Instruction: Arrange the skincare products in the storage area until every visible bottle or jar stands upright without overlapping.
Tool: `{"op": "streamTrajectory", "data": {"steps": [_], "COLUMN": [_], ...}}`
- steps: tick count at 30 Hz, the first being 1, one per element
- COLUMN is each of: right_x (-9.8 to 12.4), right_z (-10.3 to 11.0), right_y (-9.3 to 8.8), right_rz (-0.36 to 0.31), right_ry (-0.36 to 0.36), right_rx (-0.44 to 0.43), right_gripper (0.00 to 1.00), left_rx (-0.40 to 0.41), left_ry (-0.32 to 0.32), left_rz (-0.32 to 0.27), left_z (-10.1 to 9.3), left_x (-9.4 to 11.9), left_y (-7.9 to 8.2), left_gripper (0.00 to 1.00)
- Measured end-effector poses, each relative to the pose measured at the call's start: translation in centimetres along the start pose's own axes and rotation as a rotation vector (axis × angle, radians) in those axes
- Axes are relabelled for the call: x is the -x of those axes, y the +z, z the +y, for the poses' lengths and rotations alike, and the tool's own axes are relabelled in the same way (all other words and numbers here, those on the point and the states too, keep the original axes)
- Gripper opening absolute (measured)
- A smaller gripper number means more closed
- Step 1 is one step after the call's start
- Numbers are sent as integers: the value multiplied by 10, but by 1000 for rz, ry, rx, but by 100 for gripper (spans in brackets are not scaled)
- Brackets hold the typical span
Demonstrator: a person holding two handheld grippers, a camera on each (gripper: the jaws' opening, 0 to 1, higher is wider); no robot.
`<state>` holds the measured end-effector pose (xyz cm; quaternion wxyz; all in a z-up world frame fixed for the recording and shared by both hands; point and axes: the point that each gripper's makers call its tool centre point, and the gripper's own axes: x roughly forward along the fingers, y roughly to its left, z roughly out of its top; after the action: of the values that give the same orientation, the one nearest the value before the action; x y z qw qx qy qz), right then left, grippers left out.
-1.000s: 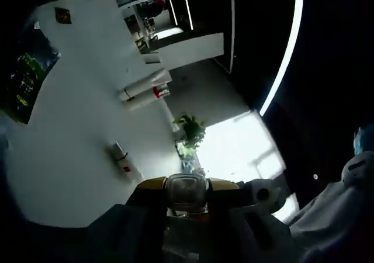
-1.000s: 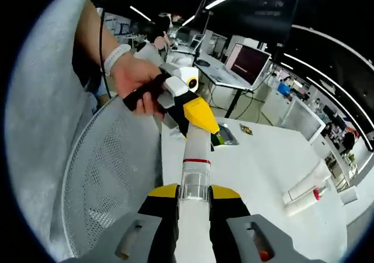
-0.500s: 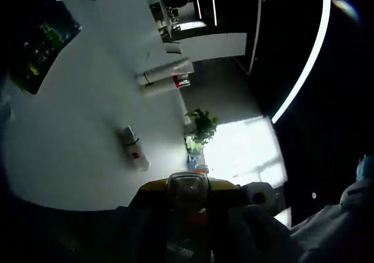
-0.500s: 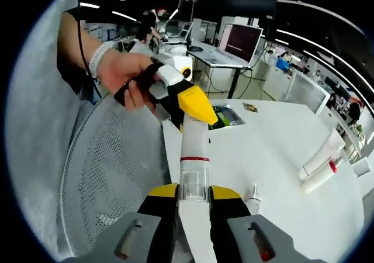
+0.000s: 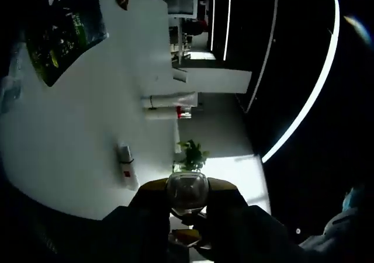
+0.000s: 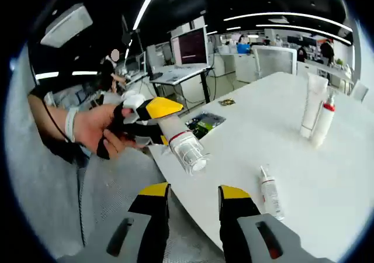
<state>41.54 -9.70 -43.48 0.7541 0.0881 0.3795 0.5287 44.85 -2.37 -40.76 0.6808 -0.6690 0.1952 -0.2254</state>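
The left gripper (image 6: 156, 123) grips a tube (image 6: 183, 148) in the air, just past the table (image 6: 327, 187) edge. The right gripper (image 6: 191, 197) is empty, jaws apart. If the grip slips, the tube drops to the floor. A small bottle (image 6: 269, 191) lies flat; two tubes (image 6: 317, 117) stand.

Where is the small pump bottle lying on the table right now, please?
In the right gripper view, the small pump bottle lies on its side on the white table, just right of the right tool.

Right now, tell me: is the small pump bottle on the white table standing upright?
No, the small pump bottle lies on its side on the white table, while two tubes stand upright farther back.
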Motion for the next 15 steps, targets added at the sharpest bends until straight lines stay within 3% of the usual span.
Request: {"op": "streamTrajectory", "data": {"steps": [3, 6, 10, 13, 15], "right_x": [-3, -4, -3, -2, -1], "right_z": [8, 14, 9, 0, -7], "right_y": [9, 16, 30, 36, 36], "right_rz": [-97, -156, -281, -352, -379], "right_ry": [107, 162, 219, 258, 240], "right_rx": [-366, -535, -851, -1024, -1088], "right_gripper": [45, 47, 49, 43, 43], "left_rx": [-52, -149, -252, -339, -405], "left_ry": [-8, 4, -5, -15, -16], "left_rz": [-16, -6, 0, 24, 67], "left_z": [-5, -7, -13, -18, -18], "left_x": [-6, -12, -20, -25, -28], "left_y": [1, 0, -1, -8, -17], "left_gripper": [19, 19, 19, 19, 19]}}
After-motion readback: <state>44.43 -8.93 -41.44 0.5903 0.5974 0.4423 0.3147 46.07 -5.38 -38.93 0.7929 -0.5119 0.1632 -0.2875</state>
